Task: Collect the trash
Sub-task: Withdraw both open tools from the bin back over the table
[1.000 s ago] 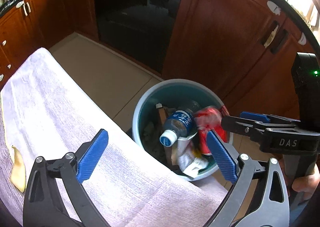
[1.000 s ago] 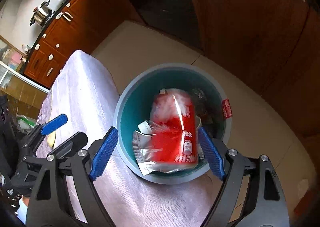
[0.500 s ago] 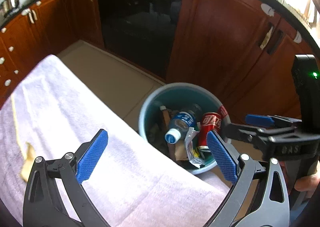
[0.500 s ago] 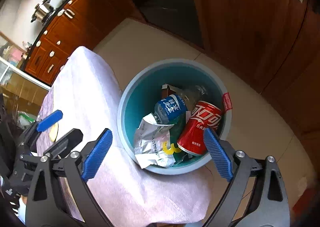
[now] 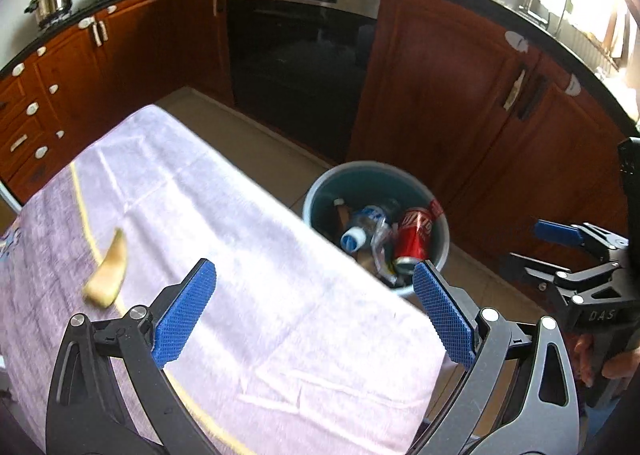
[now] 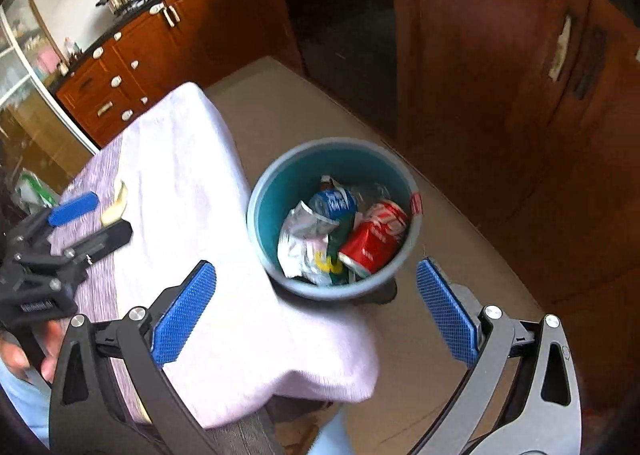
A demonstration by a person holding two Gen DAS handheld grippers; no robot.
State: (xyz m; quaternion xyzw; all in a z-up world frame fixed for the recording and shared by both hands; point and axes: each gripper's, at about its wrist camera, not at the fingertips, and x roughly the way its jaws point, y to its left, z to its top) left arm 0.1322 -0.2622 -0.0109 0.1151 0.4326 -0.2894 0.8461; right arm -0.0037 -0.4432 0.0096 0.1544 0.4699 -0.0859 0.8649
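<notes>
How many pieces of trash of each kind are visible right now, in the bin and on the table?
Red soda can, in bin: 1
Plastic bottle, in bin: 1
Foil wrapper, in bin: 1
Banana peel, on table: 1
Total: 4, counting only what is identifiable.

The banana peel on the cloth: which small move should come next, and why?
Probably bring the open left gripper left and down toward the banana peel: it is the only trash visible on the cloth, while the can already lies in the bin.

A home kitchen: wooden cabinets (image 5: 432,103), a built-in oven (image 5: 300,55) (black glass door), pots (image 5: 52,1) on the counter.
</notes>
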